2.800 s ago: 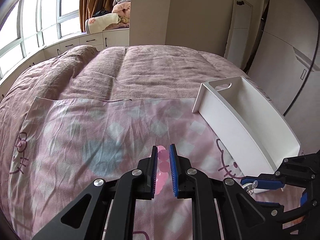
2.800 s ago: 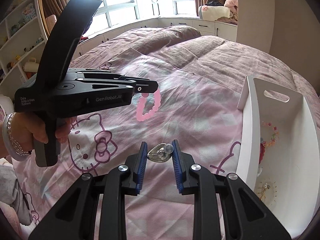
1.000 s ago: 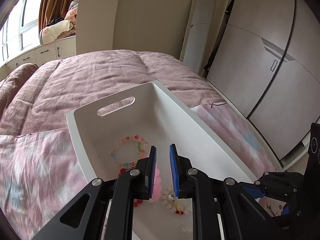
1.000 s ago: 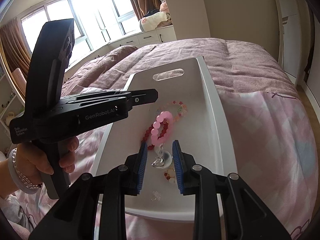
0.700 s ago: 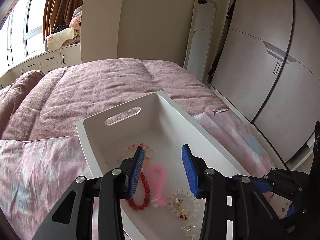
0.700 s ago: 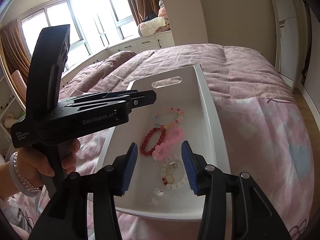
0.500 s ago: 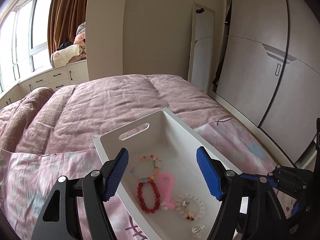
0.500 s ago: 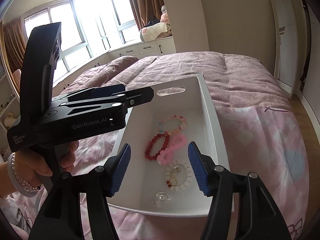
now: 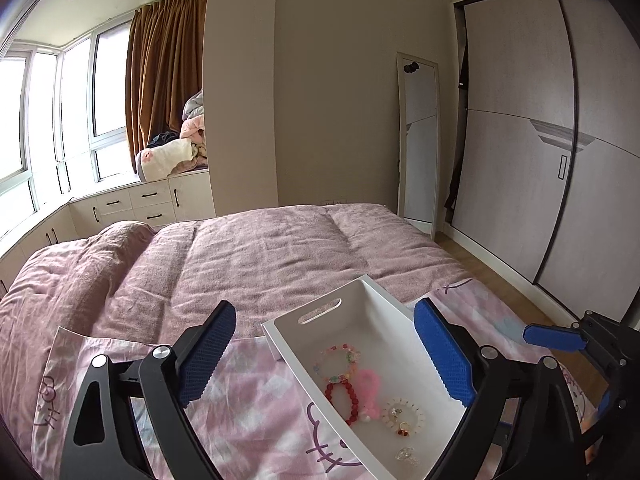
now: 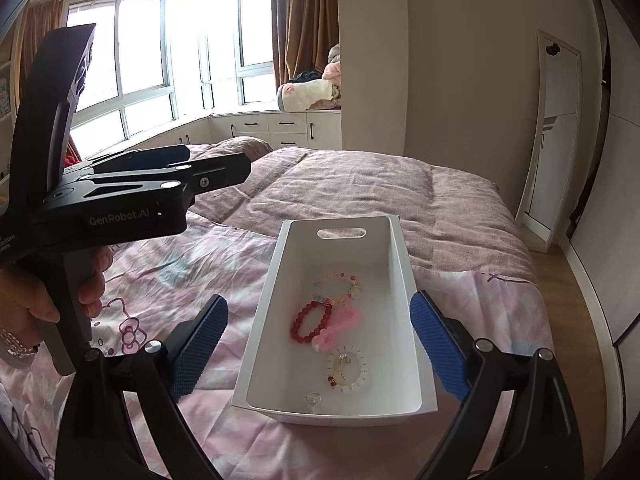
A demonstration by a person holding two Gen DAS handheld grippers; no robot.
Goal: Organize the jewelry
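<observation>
Hovering above the bed, both grippers are empty, and the jewelry lies inside the white tray point(image 10: 280, 280). The left gripper point(image 9: 326, 356) has its jaws spread wide with nothing between the blue pads; the right gripper point(image 10: 320, 348) is spread just as wide and also holds nothing. Each one frames the tray from above without touching it.

The tray rests on the pink patterned sheet point(image 10: 192, 264), near the right edge of the bed, with its handle slot toward the far end. Inside it, the multicoloured bead bracelet point(image 10: 337, 283) lies nearest the handle end. Below it the red bead bracelet point(image 10: 311, 321) and the pink bead bracelet point(image 10: 336, 327) lie side by side, touching. Closer to the near wall is the white bead bracelet point(image 10: 347, 368) with a small charm, and at the near wall a small clear ring point(image 10: 313, 399), hard to make out.

I judge that the placing step is finished: every piece I can see is in the tray. On the visible part of the sheet I find no other jewelry, though the grippers hide some of it. The next move probably calls for a look over the sheet for any remaining piece. If there is one, a gripper must come down with its jaws straddling it and close gently, because the soft cloth may bunch up between the pads.
</observation>
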